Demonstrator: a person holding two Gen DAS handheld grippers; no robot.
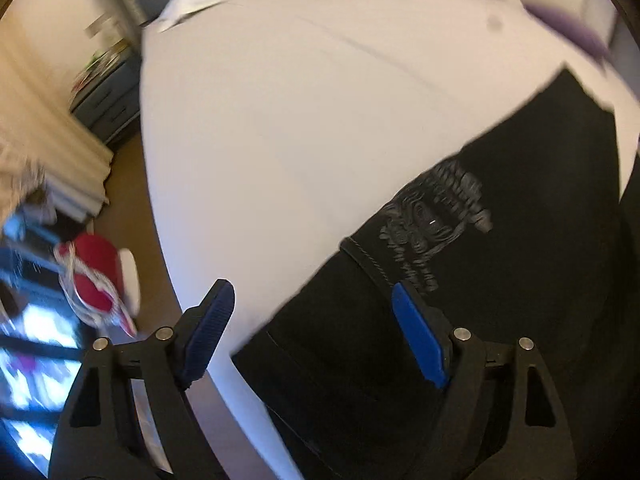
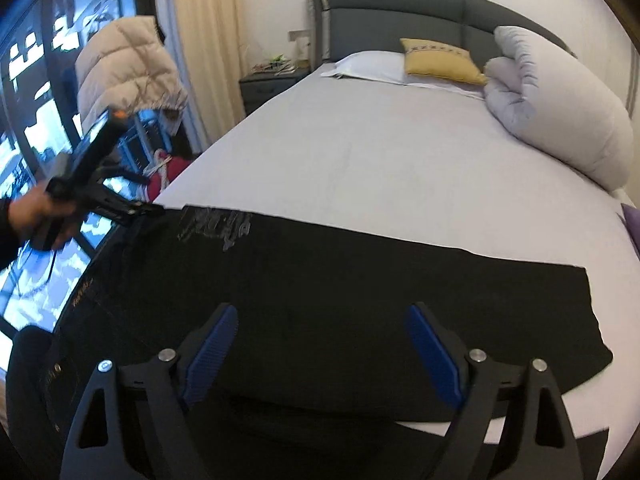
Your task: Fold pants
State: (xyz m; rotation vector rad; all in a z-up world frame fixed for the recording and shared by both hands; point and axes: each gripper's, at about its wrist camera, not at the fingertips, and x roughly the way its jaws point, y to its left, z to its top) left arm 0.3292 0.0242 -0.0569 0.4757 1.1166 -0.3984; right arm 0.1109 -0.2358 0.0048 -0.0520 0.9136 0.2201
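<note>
1. The black pants [image 2: 340, 292] lie spread flat across the near end of the bed [image 2: 400, 152], on its pale sheet, running from the bed's left edge toward its right side.
2. A grey printed graphic [image 2: 218, 224] sits on the pants near the bed's left edge; in the left wrist view the same graphic [image 1: 434, 224] shows blurred, just beyond the blue pads.
3. The left tongs [image 1: 314, 320] stand apart, with nothing between the blue pads [image 1: 420, 336]. They hover over the corner of the pants at the bed's left edge; one pad is above the bare sheet [image 1: 280, 120], the other above the black cloth.
4. Seen from the right wrist, the left tongs [image 2: 154, 210] are at the far left corner of the pants, with a hand [image 2: 38, 212] gripping the handle. Whether the tips touch the cloth cannot be told from here.
5. The right tongs [image 2: 322, 340] are also apart and empty, poised above the middle of the pants at the bed's near edge.
6. At the head of the bed stand a dark grey headboard [image 2: 400, 12], a white pillow [image 2: 368, 64], a yellow cushion [image 2: 438, 60] and a rolled pale duvet [image 2: 560, 108].
7. Left of the bed are a dark nightstand [image 2: 268, 84], a cream curtain [image 2: 208, 32], a puffy beige jacket [image 2: 128, 64] and a red item with white rope [image 1: 94, 276] on the floor.
</note>
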